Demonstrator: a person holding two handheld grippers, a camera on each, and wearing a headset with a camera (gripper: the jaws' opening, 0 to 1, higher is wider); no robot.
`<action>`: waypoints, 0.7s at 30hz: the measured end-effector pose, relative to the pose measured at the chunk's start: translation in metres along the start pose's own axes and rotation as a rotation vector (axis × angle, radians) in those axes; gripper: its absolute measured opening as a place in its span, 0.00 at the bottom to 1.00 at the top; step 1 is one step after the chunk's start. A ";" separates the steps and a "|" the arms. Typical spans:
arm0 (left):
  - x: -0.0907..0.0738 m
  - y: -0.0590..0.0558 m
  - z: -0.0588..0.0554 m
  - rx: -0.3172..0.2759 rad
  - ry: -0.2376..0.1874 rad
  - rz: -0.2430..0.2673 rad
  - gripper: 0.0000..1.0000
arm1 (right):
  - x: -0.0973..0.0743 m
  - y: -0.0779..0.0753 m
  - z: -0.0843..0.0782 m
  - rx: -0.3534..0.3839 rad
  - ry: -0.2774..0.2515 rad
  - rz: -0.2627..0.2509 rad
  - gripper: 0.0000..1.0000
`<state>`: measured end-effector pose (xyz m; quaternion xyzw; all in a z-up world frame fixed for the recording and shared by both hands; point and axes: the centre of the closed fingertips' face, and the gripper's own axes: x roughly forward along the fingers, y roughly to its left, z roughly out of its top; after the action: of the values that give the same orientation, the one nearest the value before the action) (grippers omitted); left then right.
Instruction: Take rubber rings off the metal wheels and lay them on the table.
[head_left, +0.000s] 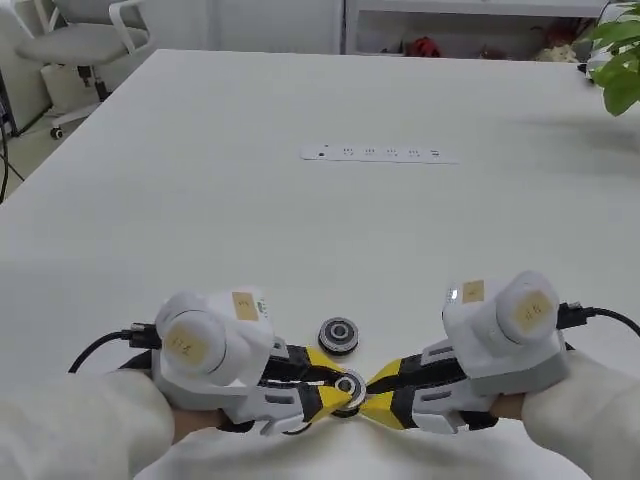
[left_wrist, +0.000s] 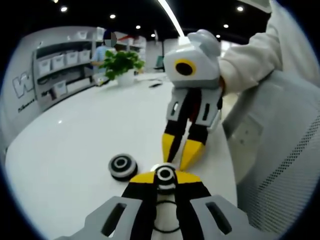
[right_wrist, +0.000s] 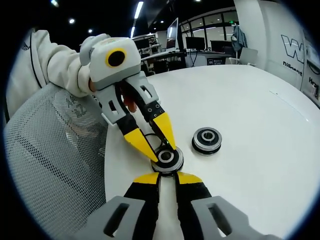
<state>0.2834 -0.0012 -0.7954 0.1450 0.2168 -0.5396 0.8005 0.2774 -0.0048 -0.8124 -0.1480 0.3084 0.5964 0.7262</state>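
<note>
At the bench's (right_wrist: 250, 110) near edge, your left gripper's (right_wrist: 160, 149) jaws clamp the wheel (right_wrist: 167, 159), which lies flat. Your right gripper (right_wrist: 167, 178) meets it head-on, jaws narrow at its rim; I cannot tell if they pinch the rubber ring (right_wrist: 175, 166). A second wheel (right_wrist: 207, 140) lies just beyond.

White table (head_left: 200, 200): wheel (head_left: 339, 335), power strip (head_left: 380, 154)

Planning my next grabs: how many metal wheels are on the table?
2. The near wheel sits between the tips of the left gripper, with the right gripper meeting it; the far wheel lies free just beyond. Grippers may hide others.
</note>
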 end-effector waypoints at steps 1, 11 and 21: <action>0.000 0.000 0.000 -0.001 0.000 0.000 0.13 | 0.000 0.000 0.000 -0.005 0.001 -0.001 0.08; 0.000 0.000 0.000 -0.004 0.000 0.000 0.13 | -0.001 -0.005 -0.001 -0.006 0.008 -0.022 0.00; -0.001 0.000 0.000 0.001 0.002 -0.001 0.13 | -0.004 -0.010 0.000 0.058 -0.003 -0.032 0.00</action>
<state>0.2835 -0.0004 -0.7953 0.1460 0.2175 -0.5400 0.7999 0.2865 -0.0102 -0.8114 -0.1310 0.3221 0.5756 0.7401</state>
